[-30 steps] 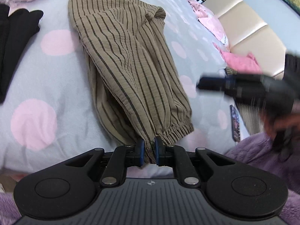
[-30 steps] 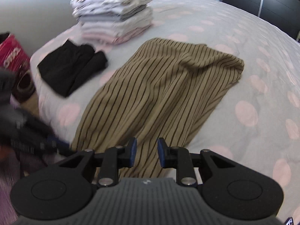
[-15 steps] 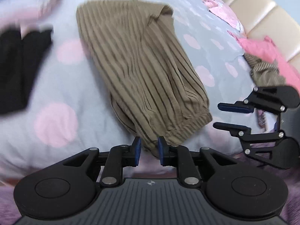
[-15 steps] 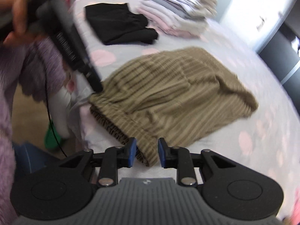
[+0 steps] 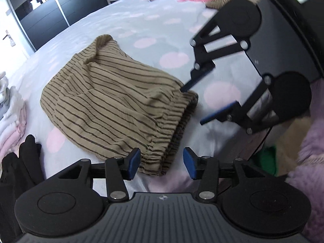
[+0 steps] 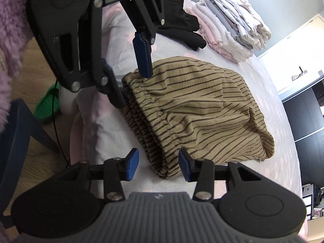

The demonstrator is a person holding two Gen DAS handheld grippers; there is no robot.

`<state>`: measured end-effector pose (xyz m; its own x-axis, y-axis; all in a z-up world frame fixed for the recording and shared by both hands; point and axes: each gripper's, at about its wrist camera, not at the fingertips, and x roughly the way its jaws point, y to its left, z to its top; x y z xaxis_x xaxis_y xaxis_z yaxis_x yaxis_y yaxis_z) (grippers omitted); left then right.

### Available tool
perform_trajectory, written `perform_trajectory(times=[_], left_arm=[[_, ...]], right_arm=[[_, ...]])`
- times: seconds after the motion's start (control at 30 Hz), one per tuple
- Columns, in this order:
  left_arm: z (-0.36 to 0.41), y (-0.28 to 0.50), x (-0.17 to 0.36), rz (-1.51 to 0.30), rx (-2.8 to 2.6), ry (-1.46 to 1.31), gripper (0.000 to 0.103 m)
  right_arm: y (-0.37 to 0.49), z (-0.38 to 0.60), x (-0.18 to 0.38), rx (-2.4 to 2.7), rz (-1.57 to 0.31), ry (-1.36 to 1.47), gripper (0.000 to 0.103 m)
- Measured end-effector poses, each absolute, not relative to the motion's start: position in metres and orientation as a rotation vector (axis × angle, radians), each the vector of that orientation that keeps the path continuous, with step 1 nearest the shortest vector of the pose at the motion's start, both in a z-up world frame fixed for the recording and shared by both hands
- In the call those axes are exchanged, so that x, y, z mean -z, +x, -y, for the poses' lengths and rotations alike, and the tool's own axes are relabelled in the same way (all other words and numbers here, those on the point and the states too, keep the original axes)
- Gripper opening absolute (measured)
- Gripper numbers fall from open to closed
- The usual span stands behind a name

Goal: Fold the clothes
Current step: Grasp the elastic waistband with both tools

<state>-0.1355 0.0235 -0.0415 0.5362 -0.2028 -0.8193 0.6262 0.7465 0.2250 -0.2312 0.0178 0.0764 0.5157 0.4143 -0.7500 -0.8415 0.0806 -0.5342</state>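
The striped brown trousers [image 5: 113,105] are laid on the dotted bed sheet [image 5: 141,20], folded over so that the stretchy cuffs [image 6: 154,117] are stacked at the near edge. The left gripper [image 5: 162,163] is held wide open, with nothing in it, and one corner of the cuffs is sitting just in front of it, between the two blue pads. The right gripper [image 6: 159,166] is also held wide open and empty, with the other corner of the cuffs between its pads. It seems that both corners are about to be picked up for the next fold. For a good fold, both grippers should be pushed a little further in, so that all the layers are caught at once. Both should be shut together, and the cloth should be lifted evenly so that no layer is dropped. The stack of folded clothes [image 6: 232,26] and the black garment [image 6: 182,34], far ahead of the right gripper, should not be bumped.
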Motion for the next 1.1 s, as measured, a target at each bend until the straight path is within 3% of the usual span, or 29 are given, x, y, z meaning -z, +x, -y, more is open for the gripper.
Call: perform_trajectory(times=[0.53, 0.63, 0.8, 1.1], left_arm=[[-0.016, -0.126, 0.085, -0.868, 0.565, 0.707, 0.044], [-0.019, -0.123, 0.085, -0.873, 0.573, 0.68, 0.04], [-0.027, -0.116, 0.075, -0.885, 0.545, 0.604, 0.019], [-0.064, -0.079, 0.052, -1.007, 0.551, 0.229, 0.017]], right_arm=[[-0.211, -0.019, -0.047, -1.02, -0.46, -1.232, 0.046], [-0.203, -0.02, -0.042, -0.999, -0.472, -1.222, 0.046], [-0.206, -0.019, -0.042, -0.988, -0.418, -1.275, 0.046], [-0.236, -0.014, -0.04, -0.931, -0.257, -1.398, 0.055]])
